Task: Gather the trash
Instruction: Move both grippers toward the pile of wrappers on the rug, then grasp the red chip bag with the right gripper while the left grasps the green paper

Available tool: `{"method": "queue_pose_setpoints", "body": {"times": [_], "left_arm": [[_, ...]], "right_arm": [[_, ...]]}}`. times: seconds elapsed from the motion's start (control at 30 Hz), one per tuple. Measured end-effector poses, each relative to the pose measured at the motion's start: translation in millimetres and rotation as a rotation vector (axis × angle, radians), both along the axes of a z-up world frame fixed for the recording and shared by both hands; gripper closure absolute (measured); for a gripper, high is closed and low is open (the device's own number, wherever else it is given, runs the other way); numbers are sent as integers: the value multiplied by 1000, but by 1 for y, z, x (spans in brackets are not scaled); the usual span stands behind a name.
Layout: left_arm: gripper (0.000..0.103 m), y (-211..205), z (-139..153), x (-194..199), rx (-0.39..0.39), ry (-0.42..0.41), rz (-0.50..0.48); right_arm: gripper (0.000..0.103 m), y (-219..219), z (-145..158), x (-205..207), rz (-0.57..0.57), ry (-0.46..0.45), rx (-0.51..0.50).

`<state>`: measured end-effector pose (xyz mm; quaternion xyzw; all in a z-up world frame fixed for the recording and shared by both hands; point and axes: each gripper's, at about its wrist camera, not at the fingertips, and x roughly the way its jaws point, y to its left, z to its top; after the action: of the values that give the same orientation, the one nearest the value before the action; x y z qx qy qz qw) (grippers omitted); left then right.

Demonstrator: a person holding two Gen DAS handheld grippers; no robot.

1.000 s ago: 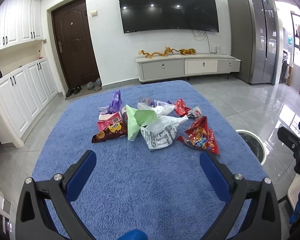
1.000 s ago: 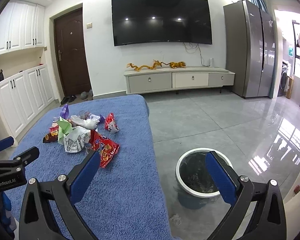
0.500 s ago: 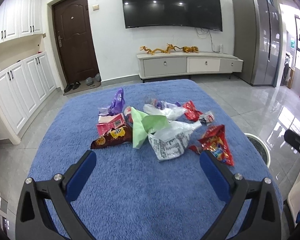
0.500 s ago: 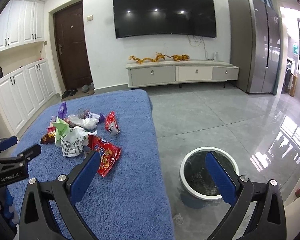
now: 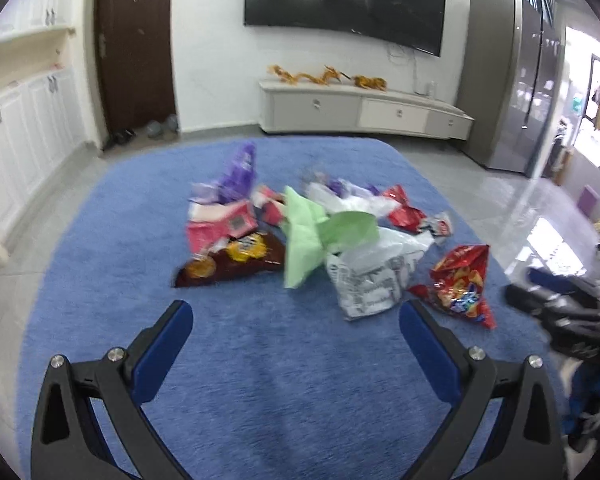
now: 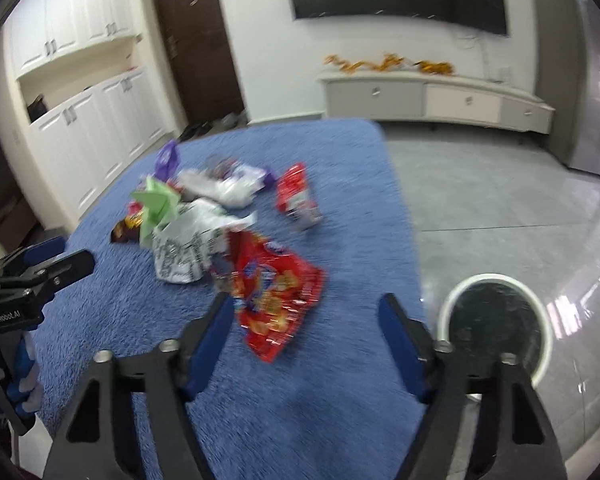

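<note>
A heap of trash lies on a blue carpeted table (image 5: 260, 380): a red snack bag (image 5: 460, 284) (image 6: 276, 292), a white printed bag (image 5: 374, 280) (image 6: 184, 248), a green paper (image 5: 316, 236), a brown snack bag (image 5: 236, 258), a pink packet (image 5: 220, 226) and a purple wrapper (image 5: 240, 170). My left gripper (image 5: 296, 326) is open and empty, short of the heap. My right gripper (image 6: 306, 312) is open, its jaws standing just behind the red snack bag's near end. A white-rimmed bin (image 6: 496, 320) stands on the floor to the right of the table.
A small red packet (image 6: 296, 196) lies apart near the table's right edge. A TV cabinet (image 5: 364, 114) runs along the far wall, white cupboards (image 5: 16, 136) on the left, a grey fridge (image 5: 500, 80) on the right.
Both grippers have moved forward toward the heap. The right gripper has swung left from over the bin to the red snack bag and narrowed a little.
</note>
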<state>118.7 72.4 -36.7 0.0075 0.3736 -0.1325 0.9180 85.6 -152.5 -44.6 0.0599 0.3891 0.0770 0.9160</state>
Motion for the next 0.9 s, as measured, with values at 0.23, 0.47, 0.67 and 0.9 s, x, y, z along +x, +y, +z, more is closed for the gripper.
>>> {"method": "queue_pose_setpoints", "body": {"times": [0.23, 0.47, 0.67, 0.9], "left_arm": [[6, -4, -5, 40, -80, 53, -1], [17, 5, 2, 100, -167, 111, 59], [51, -7, -16, 108, -186, 204, 24], [80, 3, -5, 84, -226, 152, 38]], "right_arm": [[73, 25, -15, 32, 100, 23, -7], [86, 27, -21, 47, 136, 31, 4], [97, 27, -23, 46, 161, 28, 2], [100, 29, -3, 32, 217, -66, 55]]}}
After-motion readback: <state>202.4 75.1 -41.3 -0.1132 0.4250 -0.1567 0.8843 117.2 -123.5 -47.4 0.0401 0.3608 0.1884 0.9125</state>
